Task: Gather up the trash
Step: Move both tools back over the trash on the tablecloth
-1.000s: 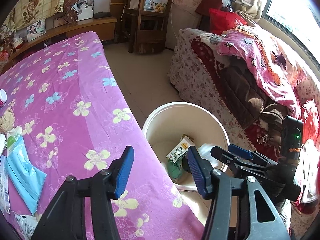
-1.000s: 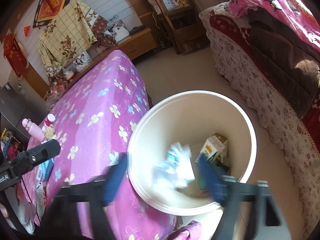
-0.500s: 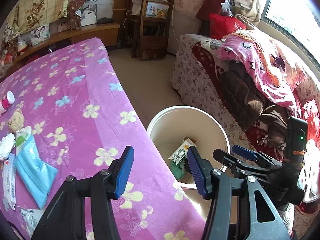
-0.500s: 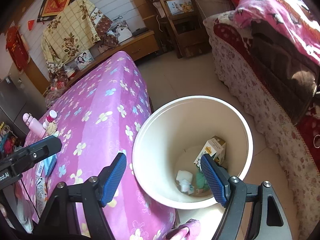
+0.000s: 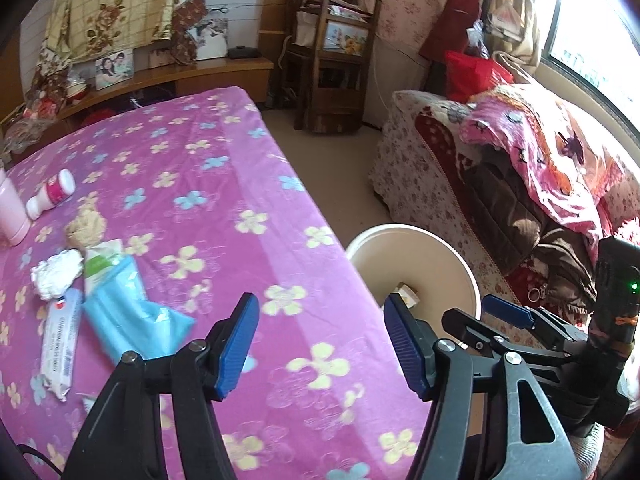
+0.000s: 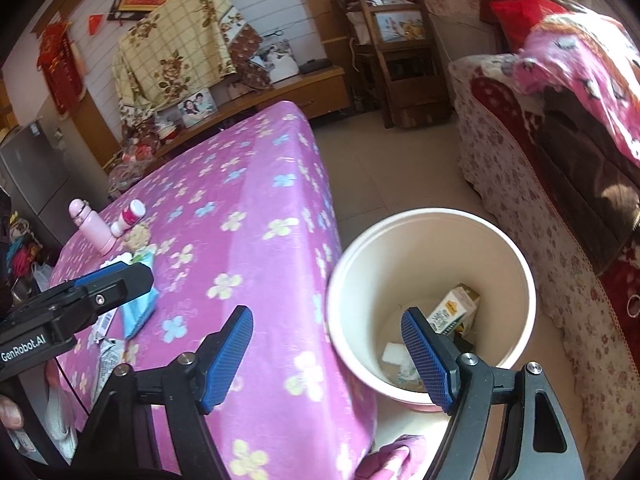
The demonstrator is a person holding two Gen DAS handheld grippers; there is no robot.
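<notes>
Purple floral tbl (image 5: 248,184) — pink bottle (image 6: 90,226), blue packet (image 5: 132,320), crumpled tissue (image 5: 56,274); bin (image 6: 520,280) on floor (image 6: 384,176).

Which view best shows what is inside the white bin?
The right wrist view: it looks down into the white bin, showing a carton. The left wrist view shows mostly the rim, with the carton barely visible.

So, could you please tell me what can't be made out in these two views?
- Bucket contents, left wrist view: hidden by its near wall and the left gripper.
- White wrapper print, left wrist view: too small.
- Bucket-bottom scraps, right wrist view: partly behind the right gripper fingers.
</notes>
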